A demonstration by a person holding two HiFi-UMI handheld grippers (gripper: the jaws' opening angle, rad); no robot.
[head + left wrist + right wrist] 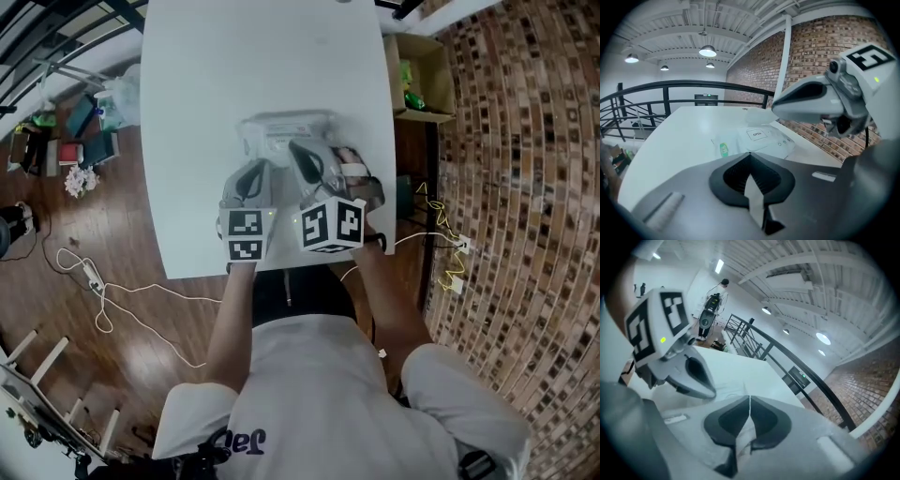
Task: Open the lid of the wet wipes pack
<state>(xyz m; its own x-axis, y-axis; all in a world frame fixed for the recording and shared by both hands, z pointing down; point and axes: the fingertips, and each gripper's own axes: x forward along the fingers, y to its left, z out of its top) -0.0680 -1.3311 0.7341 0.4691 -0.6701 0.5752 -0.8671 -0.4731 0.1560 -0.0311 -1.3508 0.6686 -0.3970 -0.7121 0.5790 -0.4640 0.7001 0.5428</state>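
1. While the wet wipes pack (286,131) is lying flat, white table (216,75) beneath it, its OPEN-marked lid (757,134) is sitting flush on the pack.
2. I am holding the left gripper (750,155) just short of the pack, jaws together, gripping nothing.
3. I am holding the right gripper (749,399) above the pack, jaws together, empty.

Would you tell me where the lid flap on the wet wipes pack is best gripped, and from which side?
Probably the edge of the lid flap beside the word OPEN. It lies flat on the soft wet wipes pack, so only a thin edge offers itself: come in low from that end, then peel back.
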